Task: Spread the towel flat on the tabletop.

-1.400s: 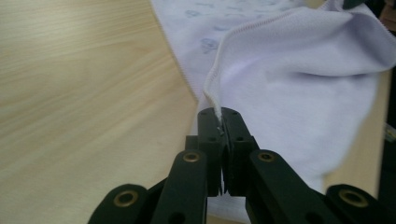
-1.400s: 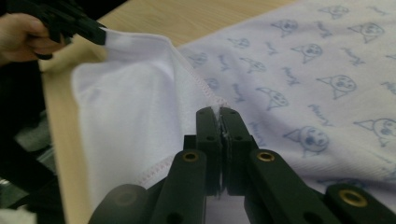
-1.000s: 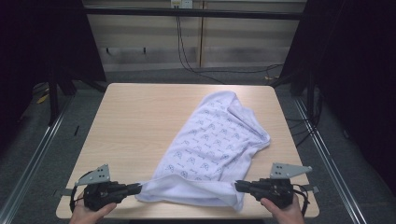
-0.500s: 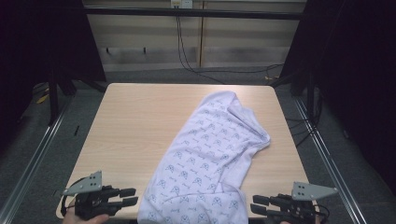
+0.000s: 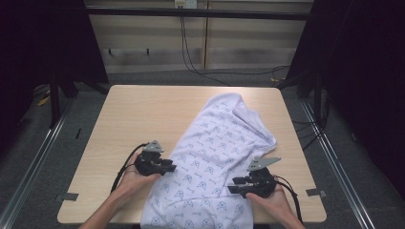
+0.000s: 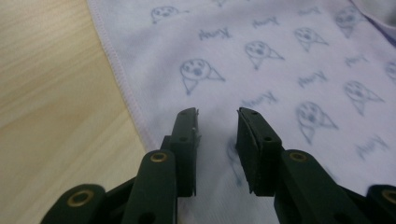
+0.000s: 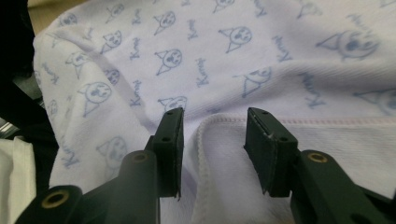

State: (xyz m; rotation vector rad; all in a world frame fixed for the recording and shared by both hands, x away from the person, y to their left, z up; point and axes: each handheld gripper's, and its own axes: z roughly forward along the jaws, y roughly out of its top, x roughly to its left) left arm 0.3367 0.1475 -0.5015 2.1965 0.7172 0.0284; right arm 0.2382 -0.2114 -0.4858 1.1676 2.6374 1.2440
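Both grippers, left (image 5: 168,167) and right (image 5: 235,185), have just been opening; their fingers straddle the shirt (image 5: 215,148) hems, poised to pinch.

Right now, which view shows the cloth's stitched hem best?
Left gripper view: the hem runs sharp along the cloth against bare table. Right gripper view shows a short folded stretch; high view shows the whole cloth, hem too small.
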